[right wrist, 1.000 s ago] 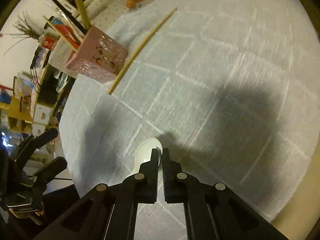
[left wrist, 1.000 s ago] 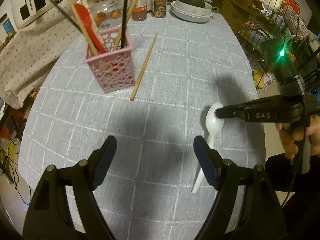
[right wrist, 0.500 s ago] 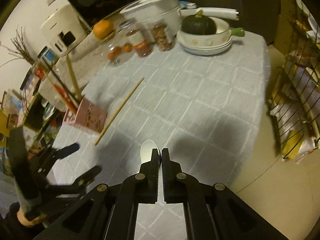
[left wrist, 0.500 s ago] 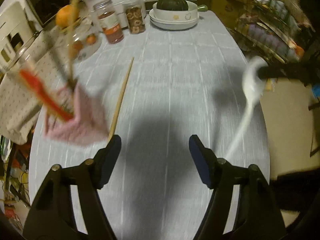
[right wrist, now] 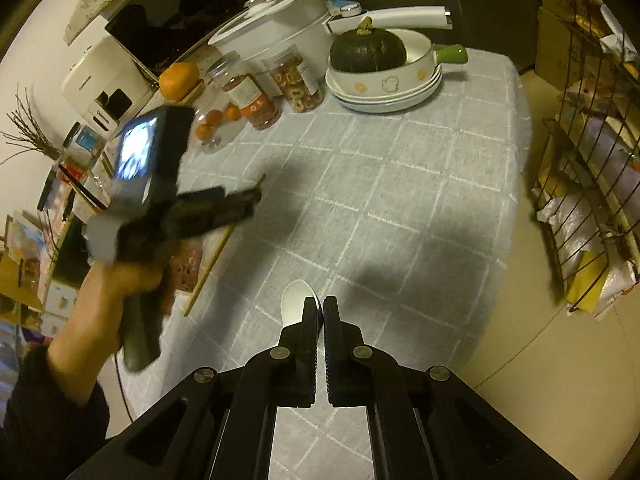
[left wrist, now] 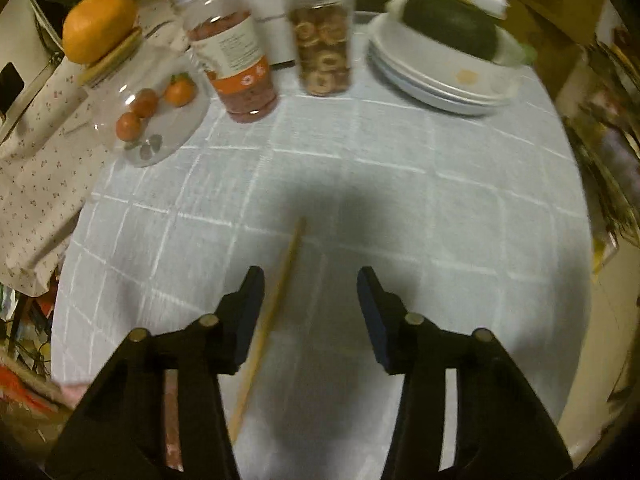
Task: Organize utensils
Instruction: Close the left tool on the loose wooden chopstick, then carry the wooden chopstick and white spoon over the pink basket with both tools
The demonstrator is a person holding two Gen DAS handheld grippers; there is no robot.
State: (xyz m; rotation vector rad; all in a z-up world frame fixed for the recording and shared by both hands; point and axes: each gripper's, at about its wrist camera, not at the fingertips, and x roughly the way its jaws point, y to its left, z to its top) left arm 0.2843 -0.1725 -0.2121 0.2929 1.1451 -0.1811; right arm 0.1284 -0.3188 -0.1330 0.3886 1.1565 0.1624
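Observation:
My left gripper (left wrist: 310, 286) is open and empty, low over a single wooden chopstick (left wrist: 276, 312) that lies on the grey checked tablecloth (left wrist: 440, 208) between its fingers, nearer the left one. In the right wrist view the left gripper (right wrist: 240, 204) hovers over the same chopstick (right wrist: 208, 272). My right gripper (right wrist: 322, 308) is shut on a white spoon (right wrist: 296, 300), held above the table. The pink utensil basket (right wrist: 186, 264) is mostly hidden behind the left hand.
At the table's far end stand two snack jars (left wrist: 236, 60) (left wrist: 322, 48), a glass jar with small oranges (left wrist: 152, 108), an orange (left wrist: 98, 26), and stacked white dishes holding a dark squash (right wrist: 368, 52). A wire rack (right wrist: 592, 184) stands to the right of the table.
My left gripper swung forward and down over the chopstick, and the basket left its view. My right gripper lifted the spoon off the table and stayed raised.

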